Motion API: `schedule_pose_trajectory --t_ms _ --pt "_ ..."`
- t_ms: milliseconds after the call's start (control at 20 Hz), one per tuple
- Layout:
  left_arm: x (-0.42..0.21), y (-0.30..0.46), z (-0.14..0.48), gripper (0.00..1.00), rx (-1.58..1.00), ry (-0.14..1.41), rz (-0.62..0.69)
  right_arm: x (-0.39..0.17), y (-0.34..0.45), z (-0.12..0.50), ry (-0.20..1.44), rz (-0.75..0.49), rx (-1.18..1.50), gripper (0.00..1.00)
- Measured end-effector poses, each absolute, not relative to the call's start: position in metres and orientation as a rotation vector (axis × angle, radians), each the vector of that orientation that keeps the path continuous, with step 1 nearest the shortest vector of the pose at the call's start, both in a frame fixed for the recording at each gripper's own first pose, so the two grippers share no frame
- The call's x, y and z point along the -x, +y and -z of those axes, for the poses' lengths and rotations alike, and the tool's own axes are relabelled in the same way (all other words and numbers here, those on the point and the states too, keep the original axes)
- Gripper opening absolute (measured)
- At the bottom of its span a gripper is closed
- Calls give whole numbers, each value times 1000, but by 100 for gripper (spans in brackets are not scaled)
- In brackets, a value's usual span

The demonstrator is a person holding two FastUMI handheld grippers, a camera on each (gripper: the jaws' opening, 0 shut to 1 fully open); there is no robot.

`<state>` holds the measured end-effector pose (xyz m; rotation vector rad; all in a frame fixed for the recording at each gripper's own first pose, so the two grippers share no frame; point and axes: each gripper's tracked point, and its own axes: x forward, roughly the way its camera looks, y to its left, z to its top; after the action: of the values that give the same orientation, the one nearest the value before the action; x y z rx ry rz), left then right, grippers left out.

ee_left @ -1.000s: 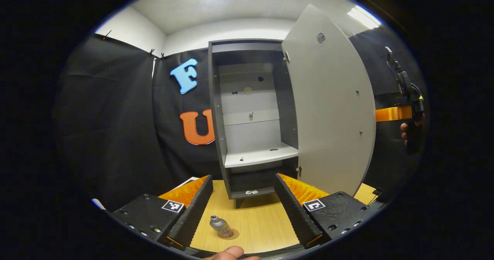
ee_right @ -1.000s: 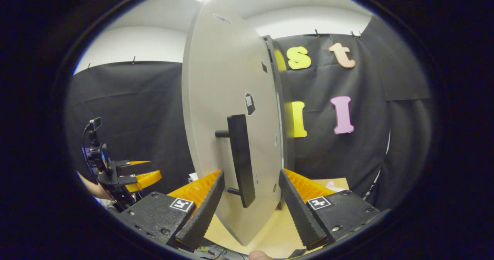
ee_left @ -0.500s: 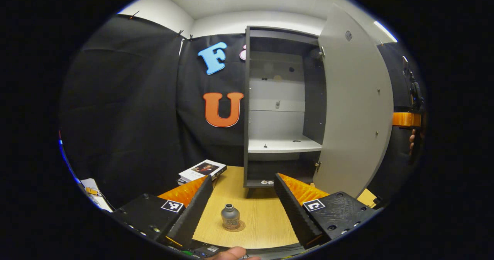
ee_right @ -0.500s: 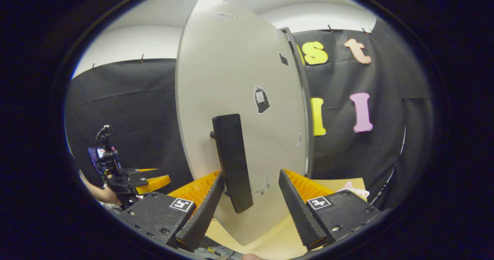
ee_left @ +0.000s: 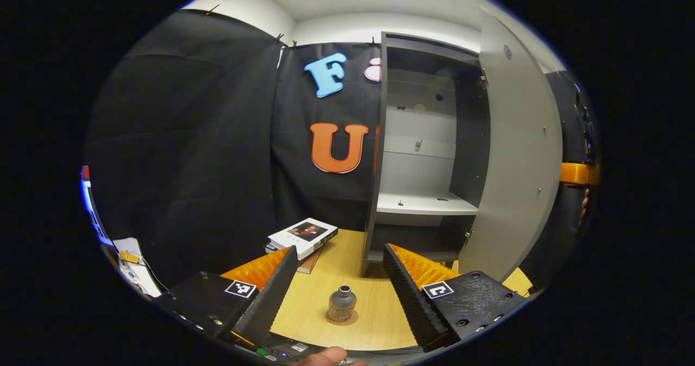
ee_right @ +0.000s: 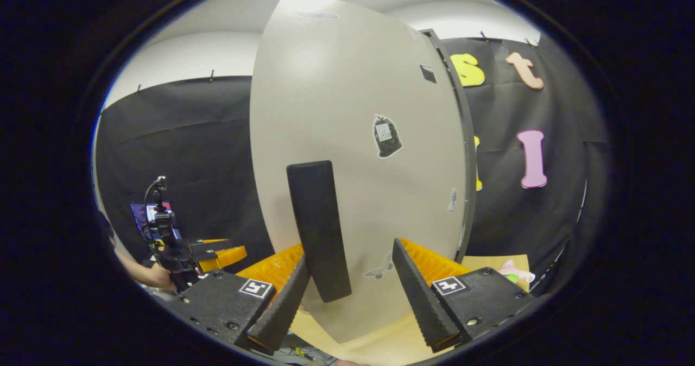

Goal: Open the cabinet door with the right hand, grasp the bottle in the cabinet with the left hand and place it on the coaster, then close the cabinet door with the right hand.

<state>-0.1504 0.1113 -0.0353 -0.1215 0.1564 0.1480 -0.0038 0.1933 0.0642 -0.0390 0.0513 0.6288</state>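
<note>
A small grey bottle (ee_left: 342,302) stands upright on a round coaster (ee_left: 342,317) on the wooden table. My left gripper (ee_left: 339,252) is open above and around it, its fingers well apart from the bottle. The dark cabinet (ee_left: 421,154) stands with its pale door (ee_left: 516,165) partly swung out and bare shelves inside. In the right gripper view the door's outer face (ee_right: 353,111) is close ahead. Its black bar handle (ee_right: 317,230) lies between the open fingers of my right gripper (ee_right: 350,252), close against the left finger.
A stack of books (ee_left: 301,235) lies on the table left of the cabinet. A pink toy (ee_right: 516,271) sits on the table past the door. The left gripper (ee_right: 212,249) and a hand (ee_right: 155,273) appear at the far left of the right gripper view.
The door has swung further toward the cabinet, with the right gripper following its handle. The left gripper view has drawn back and turned left, so the bottle sits more centred between its fingers.
</note>
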Motion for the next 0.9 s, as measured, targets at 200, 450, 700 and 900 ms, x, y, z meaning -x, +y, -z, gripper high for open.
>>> schedule_pose_trajectory --t_ms 200,450,700,900 --pt "142 111 31 95 80 137 -133 -8 214 -67 38 -630 68 89" --pt "135 134 34 95 109 132 -158 -20 235 -68 16 -635 104 98" --pt "131 171 36 95 109 132 -228 -38 247 -69 26 -650 69 100" --pt "123 183 41 95 93 138 -235 -53 268 -72 12 -649 83 100"
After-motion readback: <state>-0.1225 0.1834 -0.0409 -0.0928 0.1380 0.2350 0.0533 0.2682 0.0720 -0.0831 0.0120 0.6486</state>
